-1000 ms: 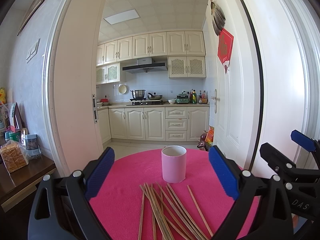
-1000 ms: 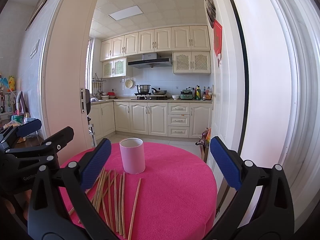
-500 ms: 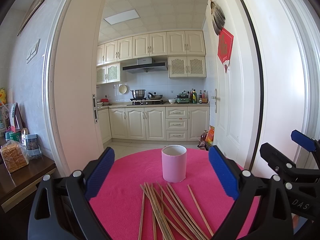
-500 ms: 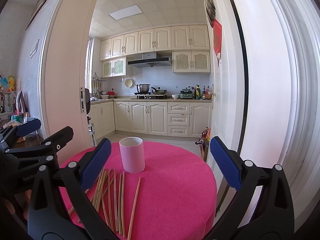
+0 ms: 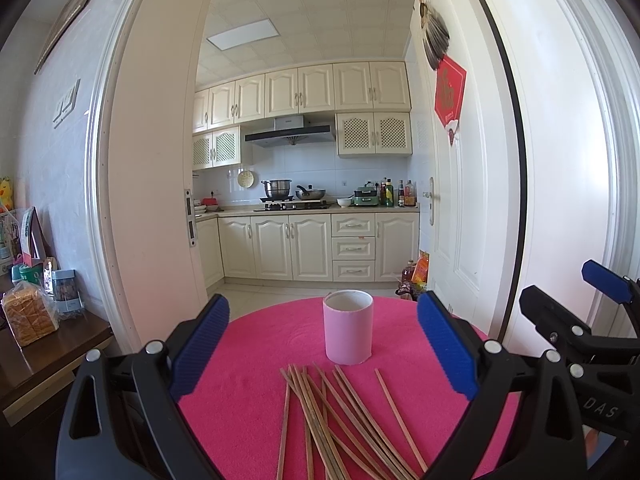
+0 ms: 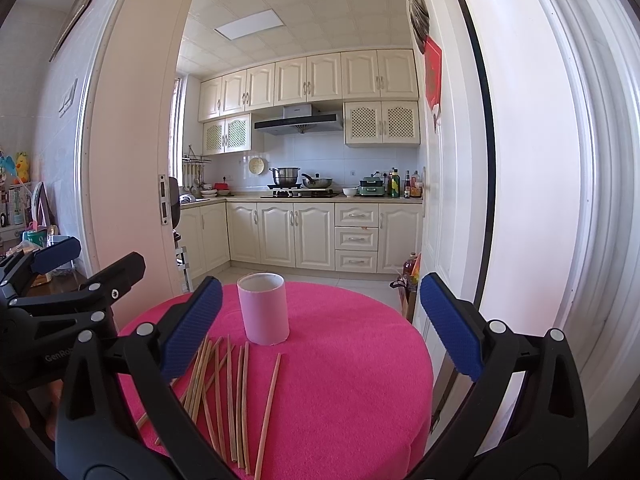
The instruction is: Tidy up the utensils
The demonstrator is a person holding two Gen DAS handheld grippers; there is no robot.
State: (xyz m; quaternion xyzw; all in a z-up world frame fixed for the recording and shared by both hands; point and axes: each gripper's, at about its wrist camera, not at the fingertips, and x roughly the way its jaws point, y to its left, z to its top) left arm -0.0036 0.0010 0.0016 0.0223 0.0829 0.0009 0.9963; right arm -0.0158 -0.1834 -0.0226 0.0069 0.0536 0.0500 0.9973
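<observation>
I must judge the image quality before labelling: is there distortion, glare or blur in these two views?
Left wrist view: strong fisheye bending of the door frame, dark corners, cup and sticks sharp. Right wrist view: same bending, bright washed-out wall at right, cup sharp, no motion blur.

A pink cup (image 5: pixel 348 333) stands upright on the round pink surface (image 5: pixel 248 392), with its mouth open to the top and a pale inside. In front of it lie many thin wooden chopsticks (image 5: pixel 336 420), loose and flat, crossing each other in a fan-like heap. One chopstick (image 6: pixel 269 404) lies apart, to the right of the others.
</observation>
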